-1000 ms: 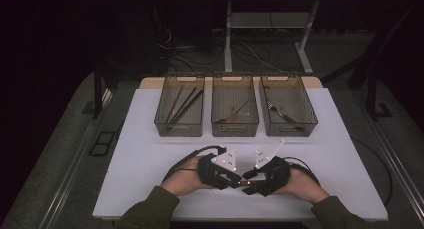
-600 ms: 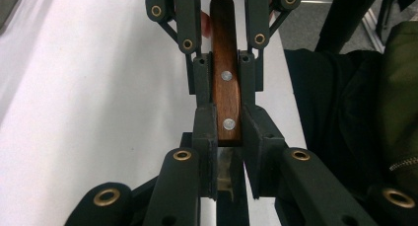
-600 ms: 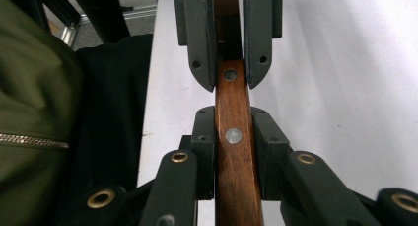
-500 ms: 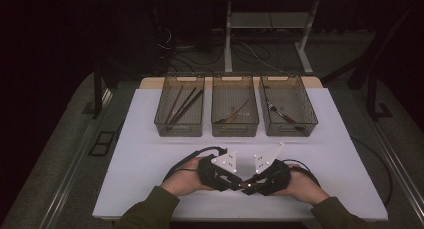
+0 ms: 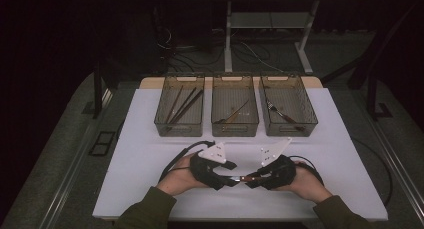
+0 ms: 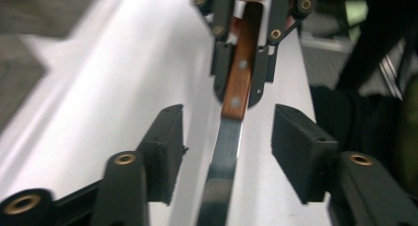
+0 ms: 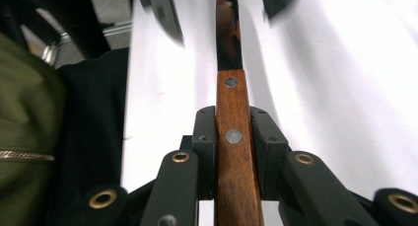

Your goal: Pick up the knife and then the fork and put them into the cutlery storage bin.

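A knife (image 7: 231, 137) with a brown riveted wooden handle and a dark blade (image 6: 224, 157) spans the gap between my two grippers low over the white table. My right gripper (image 7: 232, 132) is shut on the handle, and its pads press both sides. My left gripper (image 6: 226, 142) faces it from the other side. Its jaws have just been opening and now stand apart on either side of the blade without touching it. In the high view the knife (image 5: 242, 179) lies level between the left gripper (image 5: 231, 179) and the right gripper (image 5: 252, 180), near the table's front edge.
Three smoky clear bins stand in a row at the back of the white table (image 5: 150, 139). The left bin (image 5: 162, 120) holds dark sticks, the middle bin (image 5: 235, 130) a wooden-handled utensil, and the right bin (image 5: 311, 116) a fork. Cables trail from both grippers.
Both hands have kept their place near the front edge. The high view is too small to show the jaws moving.
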Demonstrator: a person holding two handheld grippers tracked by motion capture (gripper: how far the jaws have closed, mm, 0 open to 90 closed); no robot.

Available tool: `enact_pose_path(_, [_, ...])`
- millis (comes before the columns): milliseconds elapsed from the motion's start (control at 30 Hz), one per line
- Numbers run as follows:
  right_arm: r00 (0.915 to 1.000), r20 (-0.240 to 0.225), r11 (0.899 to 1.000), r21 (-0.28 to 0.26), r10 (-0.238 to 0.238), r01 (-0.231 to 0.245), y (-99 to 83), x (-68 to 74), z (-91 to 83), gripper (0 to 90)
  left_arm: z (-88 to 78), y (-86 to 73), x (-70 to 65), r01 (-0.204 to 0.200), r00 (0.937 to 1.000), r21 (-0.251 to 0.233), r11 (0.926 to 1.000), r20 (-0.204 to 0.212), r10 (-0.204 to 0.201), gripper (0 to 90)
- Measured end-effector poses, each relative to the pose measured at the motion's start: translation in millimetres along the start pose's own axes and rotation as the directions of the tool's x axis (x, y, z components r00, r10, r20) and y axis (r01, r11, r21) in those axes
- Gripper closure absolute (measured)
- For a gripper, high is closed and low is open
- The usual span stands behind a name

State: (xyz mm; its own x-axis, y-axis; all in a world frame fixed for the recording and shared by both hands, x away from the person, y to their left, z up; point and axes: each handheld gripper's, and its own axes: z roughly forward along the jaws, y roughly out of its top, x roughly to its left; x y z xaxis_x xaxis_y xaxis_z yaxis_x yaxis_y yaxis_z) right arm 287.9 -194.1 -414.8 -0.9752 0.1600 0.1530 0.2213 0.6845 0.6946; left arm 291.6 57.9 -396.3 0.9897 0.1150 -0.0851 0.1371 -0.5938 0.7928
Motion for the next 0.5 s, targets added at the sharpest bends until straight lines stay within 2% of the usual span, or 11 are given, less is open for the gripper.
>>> enact_pose_path(67, [0.9997,0.018,1.000,-0.009,0.014,-0.014,-2.4,-2.7,-4.7,75.0,-9.7,-7.9,2.6,0.050,0.9983,-0.025,0.9985,-0.029,-0.050,41.9])
enact_pose_path(167, [0.9983,0.049,0.999,-0.017,0.032,-0.032,-6.4,-7.0,-11.7,75.0,-23.3,-21.3,6.0,0.094,0.9902,-0.046,0.9945,-0.099,-0.099,39.1])
enact_pose_path(200, [0.9974,0.062,0.999,-0.021,0.038,-0.037,-7.8,-8.3,-14.0,75.1,-26.9,-26.0,6.4,0.106,0.9855,-0.052,0.9931,-0.128,-0.111,37.4])
enact_pose_path(233, [0.9956,0.064,0.997,-0.032,0.069,-0.067,-8.7,-8.0,-16.0,75.0,-30.4,-30.7,6.8,0.113,0.9807,-0.057,0.9919,-0.154,-0.121,35.4])
enact_pose_path(300, [0.9934,0.093,0.997,-0.034,0.067,-0.064,-12.1,-12.8,-22.0,75.0,-36.3,-39.3,7.5,0.134,0.9698,-0.062,0.9890,-0.197,-0.144,32.5])
enact_pose_path(367, [0.9866,0.110,0.992,-0.045,0.121,-0.116,-13.8,-13.7,-26.7,75.0,-41.2,-46.6,7.9,0.148,0.9613,-0.067,0.9867,-0.225,-0.159,30.1])
enact_pose_path(500, [0.9770,0.144,0.987,-0.057,0.158,-0.151,-18.9,-20.4,-35.7,75.0,-47.7,-58.7,6.8,0.173,0.9372,-0.082,0.9815,-0.293,-0.190,24.0])
